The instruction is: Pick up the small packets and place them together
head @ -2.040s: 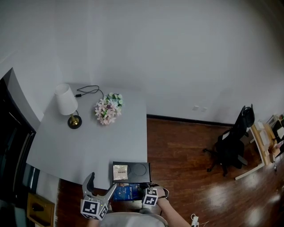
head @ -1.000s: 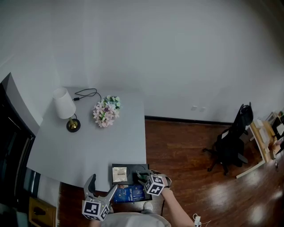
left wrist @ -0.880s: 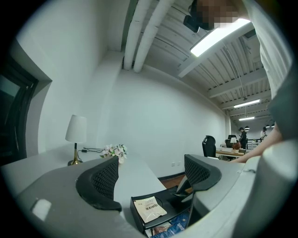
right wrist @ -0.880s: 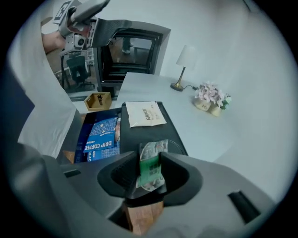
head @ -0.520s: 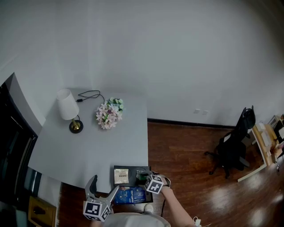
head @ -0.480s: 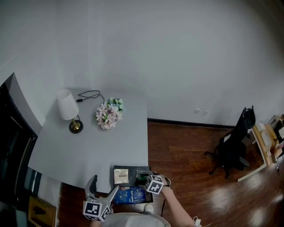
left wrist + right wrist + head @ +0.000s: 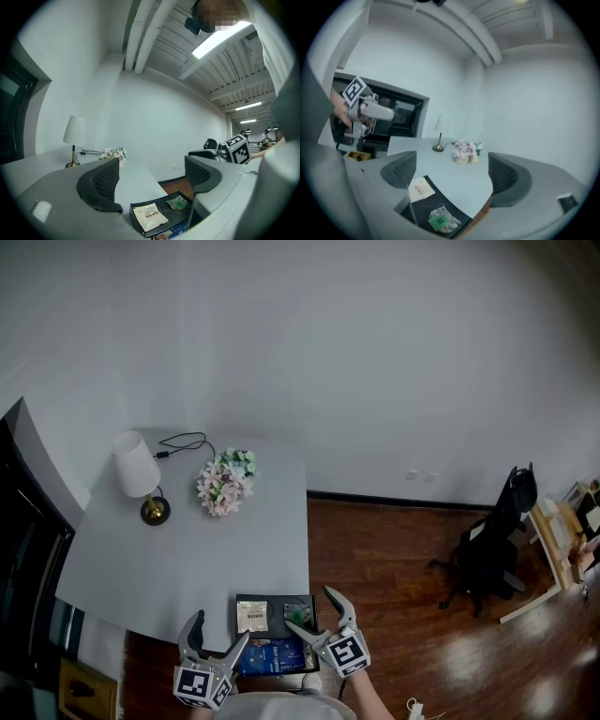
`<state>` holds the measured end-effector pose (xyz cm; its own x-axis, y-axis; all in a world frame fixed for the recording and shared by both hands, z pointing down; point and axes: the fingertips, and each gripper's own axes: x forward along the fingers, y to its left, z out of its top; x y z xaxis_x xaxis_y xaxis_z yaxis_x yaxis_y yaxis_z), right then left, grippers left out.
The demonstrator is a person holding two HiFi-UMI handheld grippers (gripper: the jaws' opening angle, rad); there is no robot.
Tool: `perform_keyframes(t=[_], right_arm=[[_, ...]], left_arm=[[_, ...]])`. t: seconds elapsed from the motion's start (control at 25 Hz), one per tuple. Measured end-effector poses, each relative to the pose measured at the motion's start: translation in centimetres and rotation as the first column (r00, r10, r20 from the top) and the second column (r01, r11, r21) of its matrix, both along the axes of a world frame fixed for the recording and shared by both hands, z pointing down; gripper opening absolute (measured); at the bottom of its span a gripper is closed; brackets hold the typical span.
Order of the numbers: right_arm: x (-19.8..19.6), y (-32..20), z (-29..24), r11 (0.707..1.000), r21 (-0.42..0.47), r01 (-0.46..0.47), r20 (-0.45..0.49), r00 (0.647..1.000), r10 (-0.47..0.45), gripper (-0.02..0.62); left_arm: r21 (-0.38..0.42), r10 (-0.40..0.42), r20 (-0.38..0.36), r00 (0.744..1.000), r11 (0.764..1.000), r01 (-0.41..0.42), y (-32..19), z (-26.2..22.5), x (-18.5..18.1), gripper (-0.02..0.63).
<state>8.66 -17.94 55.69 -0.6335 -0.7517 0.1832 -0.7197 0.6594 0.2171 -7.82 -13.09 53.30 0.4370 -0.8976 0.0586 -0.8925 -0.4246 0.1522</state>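
- Currently my right gripper (image 7: 309, 607) hangs over the near right corner of the black tray (image 7: 274, 607), its jaws opening wide. Nothing sits between them, and the green packet (image 7: 298, 613) lies flat on the tray below, touched by neither pad.
- The beige packet (image 7: 251, 615) lies on the same tray, near the green one with a strip of bare tray between them. I judge that this counts as together, so I leave both alone.
- To finish this let-go well, I want to draw the right gripper straight up and back toward me with the jaws wide. That way no pad catches the crinkly green wrapper and flicks it off the tray, which sits at the very edge of the counter (image 7: 187, 559).
- My left gripper (image 7: 220, 626) hovers at the near left of the tray, jaws spread and empty. It should hold off while the right one clears.
- The blue packet (image 7: 272, 655) lies just past the tray's near edge, between the two grippers; I cannot tell what carries it.
- I judge the blue packet the next to fetch. It looks flat and slick, so I would come at one edge, pinch firmly and set it on the bare strip.
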Motion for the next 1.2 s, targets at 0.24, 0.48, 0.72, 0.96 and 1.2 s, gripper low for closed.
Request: perform_keyframes(t=[0.24, 0.48, 0.72, 0.96, 1.2], right_arm=[[3.3, 1.6, -5.6, 0.986, 0.077, -0.149, 0.364, 0.925, 0.111, 0.387], [3.0, 1.8, -3.8, 0.982, 0.043, -0.183, 0.242, 0.956, 0.167, 0.383], [2.2, 2.0, -3.3, 0.988, 0.029, -0.152, 0.207, 0.968, 0.143, 0.371], [2.8, 1.8, -3.2, 0.988, 0.025, -0.154, 0.213, 0.966, 0.145, 0.371], [3.5, 1.7, -3.0, 0.990, 0.021, -0.141, 0.196, 0.971, 0.135, 0.370]], left_arm=[[0.060, -0.010, 0.013, 1.000, 0.998, 0.009, -0.8, -2.1, 0.2, 0.420], [0.055, -0.086, 0.049, 0.995, 0.995, 0.083, -1.8, -1.4, -0.8, 0.419], [0.059, -0.103, 0.060, 0.993, 0.993, 0.099, -2.3, -1.4, -1.0, 0.419], [0.051, -0.084, 0.068, 0.994, 0.995, 0.081, -2.1, -1.4, -0.1, 0.419], [0.050, -0.083, 0.066, 0.994, 0.996, 0.079, -2.3, -1.6, 0.5, 0.419]])
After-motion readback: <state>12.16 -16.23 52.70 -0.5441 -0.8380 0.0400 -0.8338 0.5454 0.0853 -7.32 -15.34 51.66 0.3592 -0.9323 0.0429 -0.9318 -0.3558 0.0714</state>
